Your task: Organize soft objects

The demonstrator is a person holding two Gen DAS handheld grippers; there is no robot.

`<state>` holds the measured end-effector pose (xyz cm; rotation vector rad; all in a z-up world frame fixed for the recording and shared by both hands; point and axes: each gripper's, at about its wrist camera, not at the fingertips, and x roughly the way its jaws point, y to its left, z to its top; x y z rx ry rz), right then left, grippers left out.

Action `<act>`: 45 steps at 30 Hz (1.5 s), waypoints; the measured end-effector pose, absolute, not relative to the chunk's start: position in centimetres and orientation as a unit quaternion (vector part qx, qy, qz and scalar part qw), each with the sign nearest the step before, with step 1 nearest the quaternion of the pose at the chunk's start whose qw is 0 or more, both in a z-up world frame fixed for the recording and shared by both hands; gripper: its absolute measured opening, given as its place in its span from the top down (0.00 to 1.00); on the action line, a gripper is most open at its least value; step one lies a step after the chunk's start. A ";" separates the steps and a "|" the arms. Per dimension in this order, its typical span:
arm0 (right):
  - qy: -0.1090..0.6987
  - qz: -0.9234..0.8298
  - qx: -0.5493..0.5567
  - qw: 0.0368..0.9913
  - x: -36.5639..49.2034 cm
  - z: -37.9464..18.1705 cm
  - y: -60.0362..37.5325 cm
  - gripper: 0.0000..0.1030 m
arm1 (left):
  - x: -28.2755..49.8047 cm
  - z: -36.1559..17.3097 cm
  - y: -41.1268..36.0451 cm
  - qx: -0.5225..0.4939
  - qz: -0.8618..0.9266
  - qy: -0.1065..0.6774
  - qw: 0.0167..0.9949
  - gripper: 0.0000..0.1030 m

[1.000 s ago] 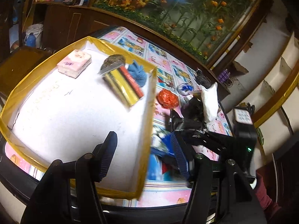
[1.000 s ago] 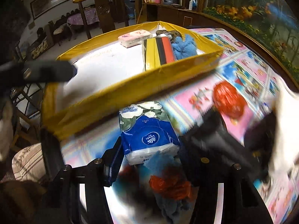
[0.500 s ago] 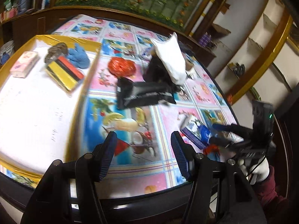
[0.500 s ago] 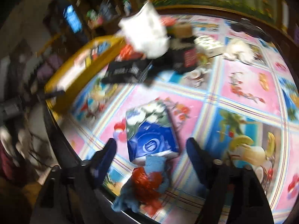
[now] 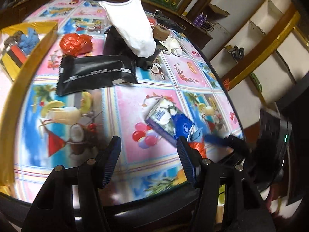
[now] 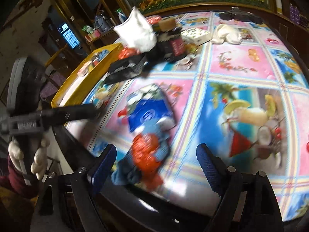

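One blue tissue pack point(image 6: 149, 109) lying flat on the fruit-print tablecloth point(image 6: 239, 65) near the table's front edge, with a crumpled red and blue bundle point(image 6: 146, 158) touching its near end. Right gripper point(image 6: 156, 160) poised over that bundle, jaws just opened wide and pressing on nothing, bundle showing blurred between them. Left gripper point(image 5: 148, 156) hovering just beside the pack, jaws half apart and empty above bare cloth. Farther back: black foil packet point(image 5: 94, 75), red crumpled bag point(image 5: 75, 43), white cloth pouch point(image 5: 133, 31) propped upright on dark items, tan tape roll point(image 5: 161, 31). Yellow-rimmed tray point(image 5: 25, 65) at the left, holding a blue cloth point(image 5: 29, 38) and a striped yellow, black and red block point(image 5: 13, 58). White-gloved hand point(image 6: 29, 158) gripping the left tool's handle.
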<state>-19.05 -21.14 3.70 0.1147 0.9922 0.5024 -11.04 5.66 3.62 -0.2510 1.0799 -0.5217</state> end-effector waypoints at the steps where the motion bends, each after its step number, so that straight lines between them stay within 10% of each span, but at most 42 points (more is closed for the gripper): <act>1: 0.471 0.235 0.044 0.849 -19.4 3.6 -20.6 0.18 | -10.7 3.5 5.5 -0.123 -0.241 0.511 0.816 0.43; 3: 0.464 0.224 0.017 0.857 -19.7 3.6 -19.6 0.18 | -10.0 3.2 4.9 -0.134 -0.236 0.519 0.810 0.43; 7: 0.461 0.217 0.008 0.860 -19.7 3.8 -19.3 0.57 | -9.0 2.9 3.1 -0.149 -0.235 0.529 0.802 0.43; 26: 0.443 0.150 0.045 0.883 -20.5 4.0 -25.6 0.54 | -9.9 1.3 -7.0 0.075 -0.210 0.492 0.841 0.26; 29: 0.442 0.149 0.048 0.883 -20.3 3.9 -25.6 0.54 | -10.4 1.6 -6.2 0.065 -0.230 0.490 0.838 0.42; 45: 0.431 0.227 0.007 0.873 -18.9 7.3 -18.5 0.56 | -11.8 8.6 12.6 -0.096 -0.184 0.429 0.879 0.42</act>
